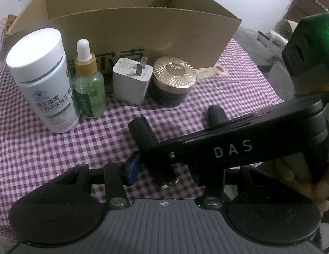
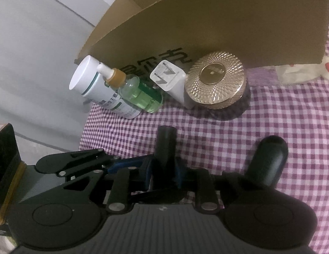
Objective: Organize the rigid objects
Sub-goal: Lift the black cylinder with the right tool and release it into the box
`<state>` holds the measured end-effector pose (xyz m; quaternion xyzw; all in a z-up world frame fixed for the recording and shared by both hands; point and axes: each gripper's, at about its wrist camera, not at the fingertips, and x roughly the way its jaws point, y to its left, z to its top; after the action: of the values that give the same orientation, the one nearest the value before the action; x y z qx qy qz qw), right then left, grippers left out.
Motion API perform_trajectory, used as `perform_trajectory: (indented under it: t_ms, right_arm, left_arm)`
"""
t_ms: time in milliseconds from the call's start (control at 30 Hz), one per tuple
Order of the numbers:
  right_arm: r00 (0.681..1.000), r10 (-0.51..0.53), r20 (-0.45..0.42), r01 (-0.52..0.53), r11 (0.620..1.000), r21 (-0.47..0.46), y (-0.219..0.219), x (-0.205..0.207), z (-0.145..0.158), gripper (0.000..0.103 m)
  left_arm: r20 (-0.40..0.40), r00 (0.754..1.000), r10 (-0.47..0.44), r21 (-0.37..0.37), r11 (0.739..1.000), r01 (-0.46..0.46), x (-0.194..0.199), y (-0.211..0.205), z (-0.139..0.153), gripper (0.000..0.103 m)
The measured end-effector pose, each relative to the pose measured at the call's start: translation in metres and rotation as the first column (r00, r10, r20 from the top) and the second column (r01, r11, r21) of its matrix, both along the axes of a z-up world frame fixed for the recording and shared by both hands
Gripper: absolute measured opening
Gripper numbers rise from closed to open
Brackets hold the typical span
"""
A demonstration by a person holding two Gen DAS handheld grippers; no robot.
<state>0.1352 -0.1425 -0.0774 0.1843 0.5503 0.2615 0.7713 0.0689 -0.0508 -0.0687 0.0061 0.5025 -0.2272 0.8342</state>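
Observation:
Four objects stand in a row before an open cardboard box on a purple checked cloth: a white supplement bottle, a green dropper bottle, a white plug charger and a dark jar with a gold lid. They also show in the right wrist view: bottle, dropper, charger, jar, box. My left gripper is open and empty, a short way in front of the charger and jar. My right gripper is open and empty, in front of the jar.
The right gripper's black body crosses the left wrist view at the right. A paper tag with a red dot lies beside the box. The cloth's left edge drops to a grey floor.

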Motion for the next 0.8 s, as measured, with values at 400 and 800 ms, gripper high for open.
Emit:
perform_trajectory:
  t_ms: [400, 800]
  right_arm:
    - [0.998, -0.026, 0.060, 0.026, 1.000, 0.008, -0.004, -0.018, 0.024, 0.024]
    - [0.956, -0.036, 0.290, 0.028, 0.999, 0.032, -0.011, -0.020, 0.121, 0.024]
  left_arm:
    - [0.072, 0.997, -0.013, 0.003, 1.000, 0.013, -0.015, -0.004, 0.022, 0.047]
    - [0.267, 0.963, -0.024, -0.015, 0.999, 0.029, -0.010, -0.005, 0.112, 0.047]
